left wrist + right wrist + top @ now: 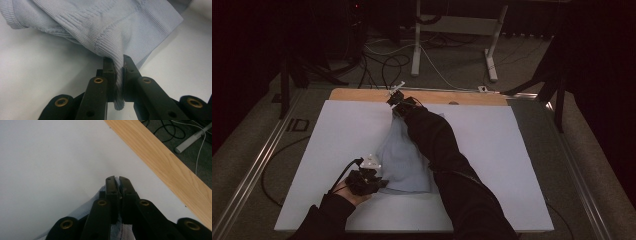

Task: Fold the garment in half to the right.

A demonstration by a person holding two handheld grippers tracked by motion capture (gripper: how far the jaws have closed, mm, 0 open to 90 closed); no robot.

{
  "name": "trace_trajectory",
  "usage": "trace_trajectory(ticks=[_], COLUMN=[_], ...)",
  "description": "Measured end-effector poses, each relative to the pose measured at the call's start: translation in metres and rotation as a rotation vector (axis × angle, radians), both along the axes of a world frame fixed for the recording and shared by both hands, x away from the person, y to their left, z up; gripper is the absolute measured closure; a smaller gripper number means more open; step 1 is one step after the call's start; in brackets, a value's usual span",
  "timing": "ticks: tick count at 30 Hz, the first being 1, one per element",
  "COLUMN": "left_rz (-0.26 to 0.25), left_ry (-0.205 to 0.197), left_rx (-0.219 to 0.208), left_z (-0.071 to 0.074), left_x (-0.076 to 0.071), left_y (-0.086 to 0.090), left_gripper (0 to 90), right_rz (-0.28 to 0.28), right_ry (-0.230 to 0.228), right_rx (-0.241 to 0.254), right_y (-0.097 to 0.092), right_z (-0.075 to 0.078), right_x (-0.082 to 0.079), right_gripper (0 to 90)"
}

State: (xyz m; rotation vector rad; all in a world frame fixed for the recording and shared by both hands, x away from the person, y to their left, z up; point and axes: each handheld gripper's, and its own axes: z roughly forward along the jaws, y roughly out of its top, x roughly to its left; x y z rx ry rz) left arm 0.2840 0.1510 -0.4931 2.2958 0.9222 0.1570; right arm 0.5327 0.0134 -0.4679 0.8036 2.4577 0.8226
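Note:
A pale blue ribbed garment (401, 155) lies stretched lengthwise down the middle of the white sheet (337, 135). My left gripper (366, 176) holds its near edge, and the left gripper view shows the jaws shut on a fold of the ribbed cloth (110, 30). My right gripper (398, 101) is at the far end of the garment near the wooden table edge (362, 94). In the right gripper view its jaws are shut with a sliver of blue cloth (100, 201) pinched between them. A dark sleeve (437, 145) covers the garment's right side.
The white sheet covers most of the table; a strip of bare wood (162, 162) shows along its far edge. Beyond it are floor cables (387, 62) and white desk legs (489, 50). A metal rail (257, 160) runs along the left.

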Motion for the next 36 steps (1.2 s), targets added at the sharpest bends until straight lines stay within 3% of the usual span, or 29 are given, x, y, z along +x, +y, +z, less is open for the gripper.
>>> trace_trajectory(ticks=[18, 36], left_rz=[-0.041, -0.113], left_ry=[-0.035, -0.067], left_rx=[0.000, -0.003], left_z=[0.021, 0.041], left_x=[-0.002, -0.002], left_y=[-0.012, -0.042], left_gripper=[85.7, 85.8], right_rz=[0.020, 0.006], right_ry=[-0.029, -0.063], right_rx=[0.031, 0.093], right_y=[-0.012, -0.050], right_z=[0.020, 0.046], right_x=[-0.003, -0.007], right_gripper=[87.5, 87.4])
